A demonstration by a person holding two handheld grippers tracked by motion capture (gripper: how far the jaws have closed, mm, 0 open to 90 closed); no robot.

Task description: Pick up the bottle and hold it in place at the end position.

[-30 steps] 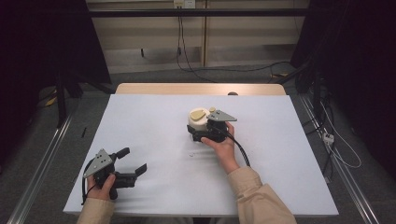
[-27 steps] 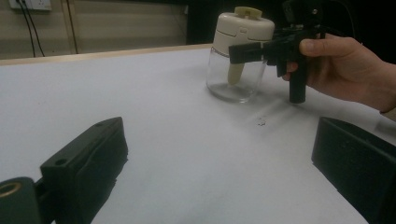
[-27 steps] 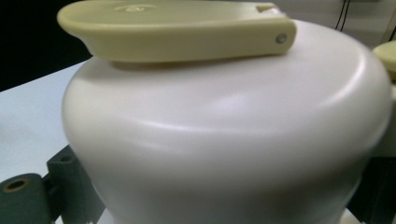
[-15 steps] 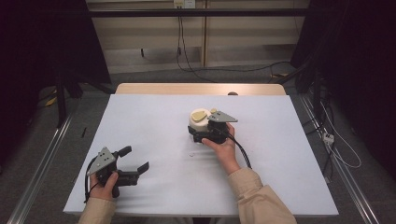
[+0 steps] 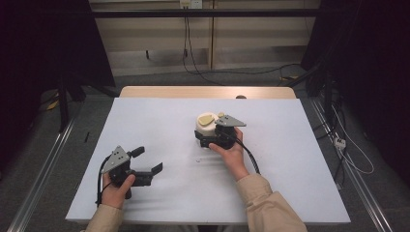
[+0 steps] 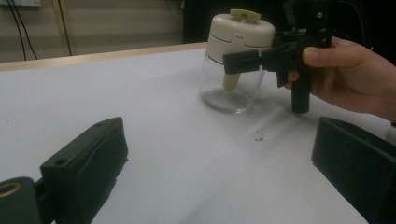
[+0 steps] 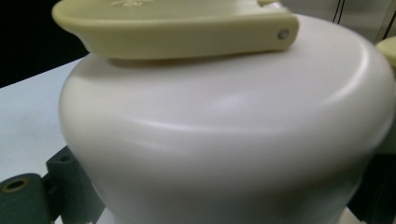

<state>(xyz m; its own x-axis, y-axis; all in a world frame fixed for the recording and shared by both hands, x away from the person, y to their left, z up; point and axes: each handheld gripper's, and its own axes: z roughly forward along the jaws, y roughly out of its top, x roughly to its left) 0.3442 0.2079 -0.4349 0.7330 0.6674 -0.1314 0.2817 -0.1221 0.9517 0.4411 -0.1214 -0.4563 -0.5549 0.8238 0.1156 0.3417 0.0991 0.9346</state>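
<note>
While right tool [image 5: 205,137] grips jar [image 5: 207,126] mid-table | left tool [image 5: 149,160] released, near front edge

My sleeves [image 5: 268,208]: beige, long, at frame bottom. My left gripper [image 5: 145,166] and right gripper [image 5: 205,139]: black bodies, grey three-cornered top plates, blocky black jaws, black trailing cables.
</note>
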